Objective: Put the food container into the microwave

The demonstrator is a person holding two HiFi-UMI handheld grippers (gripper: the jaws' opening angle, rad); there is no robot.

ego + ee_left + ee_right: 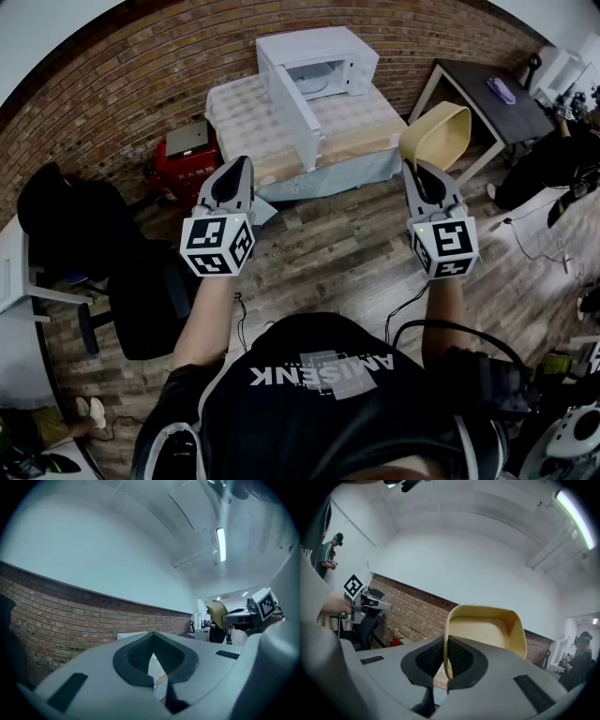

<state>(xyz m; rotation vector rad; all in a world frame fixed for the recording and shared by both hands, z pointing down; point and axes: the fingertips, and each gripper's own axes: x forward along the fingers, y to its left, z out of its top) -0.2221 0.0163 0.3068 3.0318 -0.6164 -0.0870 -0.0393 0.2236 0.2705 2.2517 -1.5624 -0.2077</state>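
Right now the right gripper (446,667) is clamping its two jaws on one side wall of the tan food container (485,632), with a dark pad (461,657) pressing on either face of that thin wall. The container is tipping on its side, its open hollow facing back toward the gripper, and it is hanging in the air just off the near right corner of the desk (366,127), not touching it. The white microwave (333,56) is sitting at the far right corner of the desk, against the brick wall (141,84), and its door (286,98) is standing wide open, swinging out toward the desk's near edge. The left gripper (153,670) is hovering off the near left corner, its jaws meeting at the tips and holding nothing.
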